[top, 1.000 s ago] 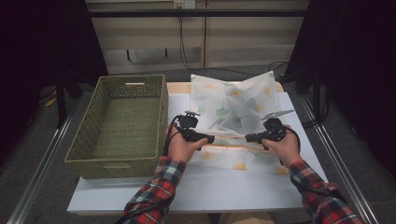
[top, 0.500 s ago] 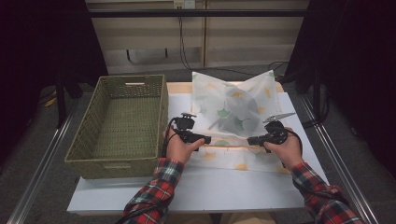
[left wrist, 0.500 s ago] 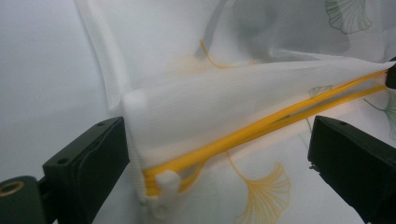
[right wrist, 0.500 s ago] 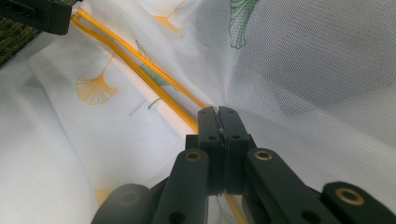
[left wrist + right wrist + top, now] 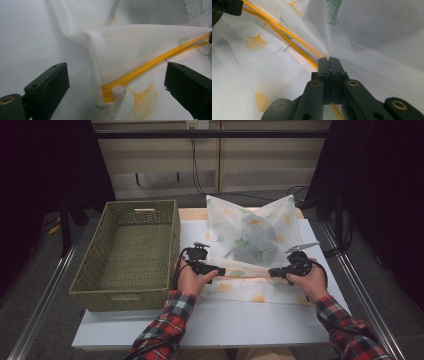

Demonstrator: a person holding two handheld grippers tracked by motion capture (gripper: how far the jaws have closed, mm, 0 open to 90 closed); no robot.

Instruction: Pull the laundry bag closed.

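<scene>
Clamped tight, right gripper point(image 5: 329, 65) jaws, pinching the mesh laundry bag point(image 5: 250, 237) at one end of its yellow zipper point(image 5: 287, 37). Stood wide apart, left gripper point(image 5: 117, 82) jaws, flanking the other zipper end and its white pull point(image 5: 117, 96) without pressing on either. Lay on the white table point(image 5: 200, 325) in front of the person, that bag, far side lifted and propped upright, near side flat, zipper edge stretched between both grippers. Judged light, soft and floppy: thin netting, likely to sag and fold wherever unsupported, with something dark and shapeless inside showing through. Best taken at the zipper band, the one firmer seam, or at the pull tab; mesh alone likely to slip and bunch. Sat just beside the bag on the left, an empty woven basket point(image 5: 130, 250), its wall close to the left hand point(image 5: 192, 277). Nothing else between bag and basket.
</scene>
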